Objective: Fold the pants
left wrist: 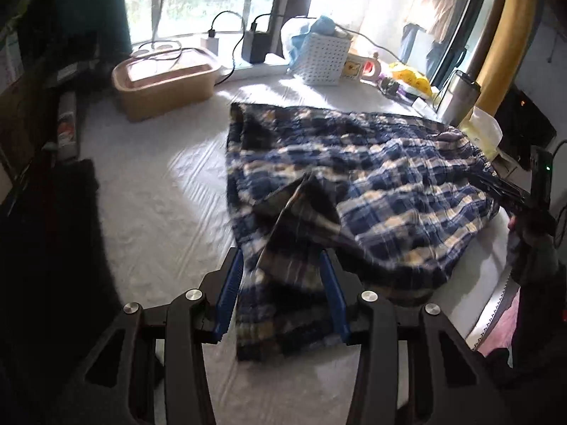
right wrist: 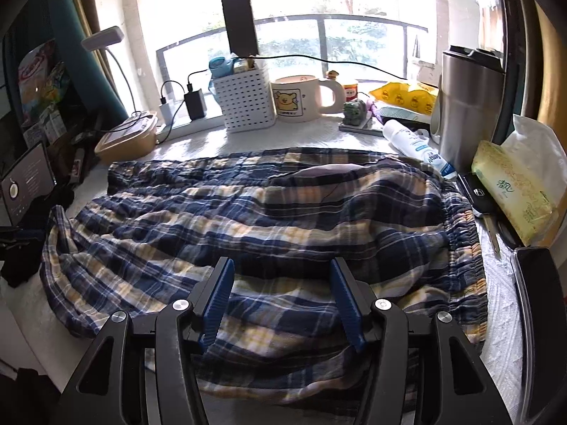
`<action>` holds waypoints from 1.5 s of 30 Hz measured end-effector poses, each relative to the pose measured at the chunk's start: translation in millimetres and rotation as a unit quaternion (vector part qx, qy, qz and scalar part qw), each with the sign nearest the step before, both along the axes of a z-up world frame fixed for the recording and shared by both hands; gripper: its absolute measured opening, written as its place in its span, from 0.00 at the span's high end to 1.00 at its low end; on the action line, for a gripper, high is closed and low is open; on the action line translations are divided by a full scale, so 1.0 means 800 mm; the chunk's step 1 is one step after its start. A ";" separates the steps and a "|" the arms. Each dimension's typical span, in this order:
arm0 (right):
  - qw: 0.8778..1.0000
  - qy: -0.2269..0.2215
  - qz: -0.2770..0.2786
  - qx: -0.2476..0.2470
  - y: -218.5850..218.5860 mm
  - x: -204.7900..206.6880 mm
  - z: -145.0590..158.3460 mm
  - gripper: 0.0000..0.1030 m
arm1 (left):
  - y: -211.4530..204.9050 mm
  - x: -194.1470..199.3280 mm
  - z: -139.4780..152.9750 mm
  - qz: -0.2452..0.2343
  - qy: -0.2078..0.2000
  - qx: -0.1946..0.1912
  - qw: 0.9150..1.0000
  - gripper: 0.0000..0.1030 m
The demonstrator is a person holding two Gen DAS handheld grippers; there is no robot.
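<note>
Plaid pants (right wrist: 269,219) lie rumpled across a white tabletop (left wrist: 149,191). A raised fold sits between the left gripper (left wrist: 282,265) fingers — whether they grasp it is unclear — with open tabletop to their left. The right gripper (right wrist: 282,269) hovers with fingers released over the near edge.

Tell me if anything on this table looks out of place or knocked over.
The white bottle lies on its side by the steel tumbler, touching the plaid pants. The pants are rumpled, one leg end bunched between the left gripper's fingers. Nothing looks spilled.
</note>
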State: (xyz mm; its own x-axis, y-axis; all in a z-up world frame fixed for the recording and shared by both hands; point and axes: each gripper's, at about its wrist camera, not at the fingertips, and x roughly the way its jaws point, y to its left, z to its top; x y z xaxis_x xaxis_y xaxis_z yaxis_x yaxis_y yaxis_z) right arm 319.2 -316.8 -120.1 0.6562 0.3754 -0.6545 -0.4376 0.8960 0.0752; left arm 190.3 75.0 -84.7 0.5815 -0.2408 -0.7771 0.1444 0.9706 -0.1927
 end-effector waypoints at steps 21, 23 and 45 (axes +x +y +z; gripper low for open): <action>1.000 -0.009 -0.024 0.014 -0.029 -0.034 0.002 0.43 | -0.001 -0.071 0.004 0.003 -0.006 0.006 1.000 0.98; 1.000 -0.010 -0.020 0.013 -0.026 -0.036 0.003 0.43 | 0.000 -0.058 0.002 0.008 -0.013 -0.001 1.000 0.97; 0.999 -0.013 -0.035 0.004 -0.036 -0.050 0.007 0.43 | -0.014 -0.030 -0.026 0.014 -0.034 0.027 0.999 0.60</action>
State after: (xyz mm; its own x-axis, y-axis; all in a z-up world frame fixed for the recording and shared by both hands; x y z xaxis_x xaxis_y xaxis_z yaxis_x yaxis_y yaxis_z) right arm 279.2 -345.2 -114.4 0.6984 0.3337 -0.6332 -0.3761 0.9238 0.0720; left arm 166.3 64.1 -105.5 0.6390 -0.1828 -0.7472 0.1289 0.9831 -0.1303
